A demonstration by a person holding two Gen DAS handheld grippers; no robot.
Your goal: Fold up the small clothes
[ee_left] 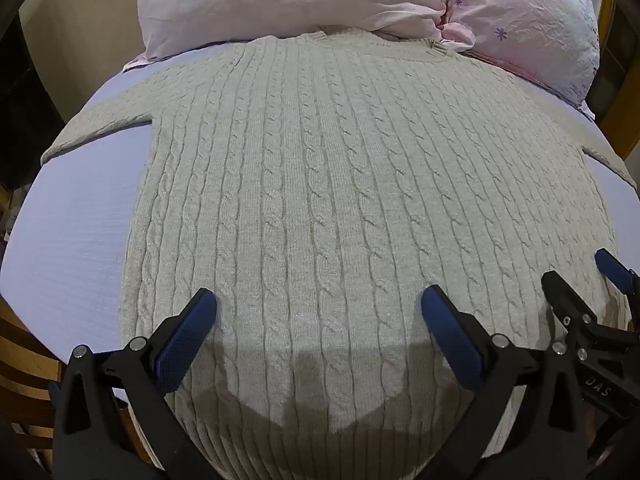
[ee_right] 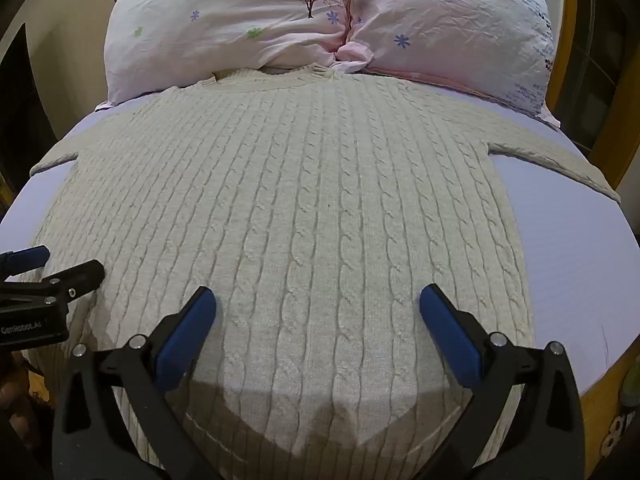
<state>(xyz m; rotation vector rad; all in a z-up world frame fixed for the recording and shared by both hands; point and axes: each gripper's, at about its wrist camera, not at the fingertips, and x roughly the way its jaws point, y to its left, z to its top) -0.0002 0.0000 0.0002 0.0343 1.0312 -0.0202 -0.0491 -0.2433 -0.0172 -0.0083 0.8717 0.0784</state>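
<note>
A pale lilac bed sheet (ee_left: 72,240) spreads under both grippers. On it, straight ahead of them, a cream cable-knit sweater (ee_left: 320,184) lies flat and unfolded, its collar at the far end touching two pink flowered pillows (ee_right: 248,20), its sleeves stretched out to either side, its hem nearest the grippers. The left gripper (ee_left: 318,308) hangs over the hem with its blue-padded fingers spread wide, holding nothing. The right gripper (ee_right: 318,308) hangs just beside it, equally wide and empty-handed.
</note>
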